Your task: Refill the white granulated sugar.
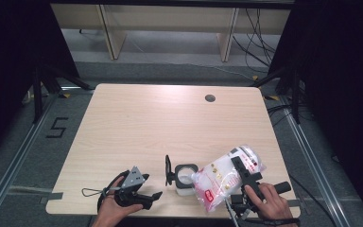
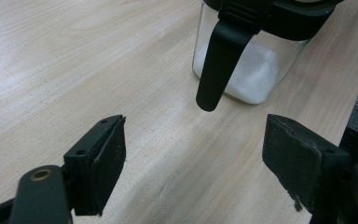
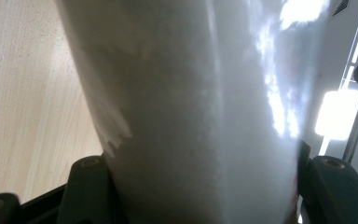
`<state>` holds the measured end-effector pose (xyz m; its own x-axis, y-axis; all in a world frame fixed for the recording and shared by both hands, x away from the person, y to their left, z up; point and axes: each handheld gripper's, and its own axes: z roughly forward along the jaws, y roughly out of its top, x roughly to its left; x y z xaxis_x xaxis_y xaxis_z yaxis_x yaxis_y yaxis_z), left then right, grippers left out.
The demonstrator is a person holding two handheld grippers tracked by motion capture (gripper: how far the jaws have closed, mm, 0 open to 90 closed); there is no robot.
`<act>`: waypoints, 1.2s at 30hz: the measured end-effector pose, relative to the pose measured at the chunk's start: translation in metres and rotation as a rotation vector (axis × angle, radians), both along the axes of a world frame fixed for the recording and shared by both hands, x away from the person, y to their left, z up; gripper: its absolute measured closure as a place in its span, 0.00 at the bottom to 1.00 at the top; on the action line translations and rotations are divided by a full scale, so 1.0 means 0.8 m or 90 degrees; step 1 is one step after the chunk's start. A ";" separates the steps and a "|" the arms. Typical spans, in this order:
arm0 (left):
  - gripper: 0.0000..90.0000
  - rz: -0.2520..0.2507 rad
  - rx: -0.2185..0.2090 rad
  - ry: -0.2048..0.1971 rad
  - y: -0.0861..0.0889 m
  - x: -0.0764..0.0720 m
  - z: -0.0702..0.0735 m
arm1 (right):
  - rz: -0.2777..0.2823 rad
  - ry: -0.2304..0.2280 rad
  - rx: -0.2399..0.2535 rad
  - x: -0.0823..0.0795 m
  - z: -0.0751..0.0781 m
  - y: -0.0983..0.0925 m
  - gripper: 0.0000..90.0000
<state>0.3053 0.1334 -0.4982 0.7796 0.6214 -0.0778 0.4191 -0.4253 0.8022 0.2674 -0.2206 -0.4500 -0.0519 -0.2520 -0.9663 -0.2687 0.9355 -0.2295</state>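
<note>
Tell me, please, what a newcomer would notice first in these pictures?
First comes the plastic bag of white powder, clamped in the right gripper and tilted over the open glass jar near the table's front edge. The jar's black flip lid stands raised at its left. Farther left, the left gripper is open beside the jar, holding nothing.

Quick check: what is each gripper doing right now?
Left gripper: open, nothing between its jaws, near the jar.
Right gripper: closed on the bag of white powder.
</note>
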 end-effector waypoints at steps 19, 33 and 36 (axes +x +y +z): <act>0.23 -0.002 0.000 0.000 0.000 0.000 0.000 | -0.005 0.007 0.011 -0.001 -0.001 0.000 0.46; 0.23 -0.005 0.002 -0.003 0.000 0.001 0.000 | -0.007 0.005 0.020 -0.002 -0.002 0.000 0.46; 0.23 0.006 -0.007 0.008 -0.001 -0.001 0.000 | -0.007 0.004 0.020 -0.002 -0.001 0.001 0.46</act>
